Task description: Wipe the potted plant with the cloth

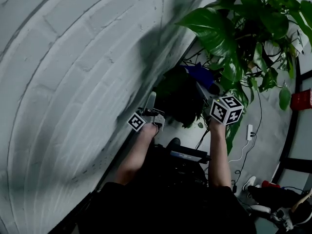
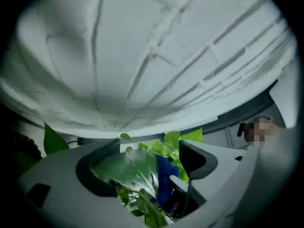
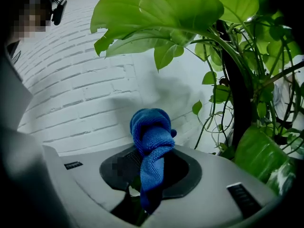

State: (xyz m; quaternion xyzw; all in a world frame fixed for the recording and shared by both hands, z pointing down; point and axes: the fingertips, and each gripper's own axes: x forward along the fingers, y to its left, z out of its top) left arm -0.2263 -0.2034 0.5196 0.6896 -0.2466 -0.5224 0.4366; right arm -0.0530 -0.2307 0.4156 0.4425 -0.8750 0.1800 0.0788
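Observation:
The potted plant [image 1: 229, 28] fills the upper right of the head view, its big green leaves hanging over a dark mass [image 1: 183, 99] below. My right gripper [image 1: 210, 87] is shut on the bunched blue cloth [image 3: 151, 134], which sticks up between its jaws, below a large leaf [image 3: 156, 13]. The cloth [image 1: 201, 73] sits close under the foliage. My left gripper [image 1: 151, 104] is to the left by the wall. Its jaws stand wide open around a pale green leaf [image 2: 130, 167], which lies nearer the left jaw. The blue cloth [image 2: 166, 177] shows just behind that leaf.
A white brick wall [image 1: 73, 82] runs along the left, close to my left gripper. On the floor to the right are a white power strip [image 1: 250, 130] with its cable, a red container [image 1: 301, 100], a black frame [image 1: 292, 130] and shoes [image 1: 249, 183].

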